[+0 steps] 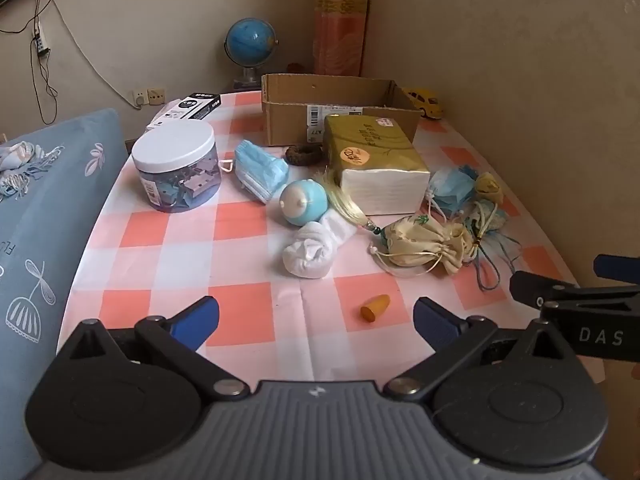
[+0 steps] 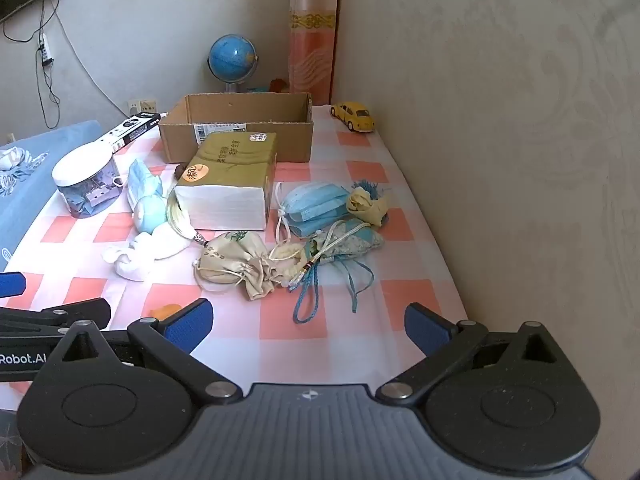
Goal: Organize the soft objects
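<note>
Both grippers, left gripper [image 1: 316,322] and right gripper [image 2: 308,326], are hovering with fingers wide, holding nothing. The cream cloth drawstring pouch [image 2: 236,266] is lying mid-table; pinch its bunched neck, then lift toward the open brown cardboard box [image 2: 236,126].

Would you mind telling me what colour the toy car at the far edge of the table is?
Yellow. The toy car shows best in the right wrist view.
</note>
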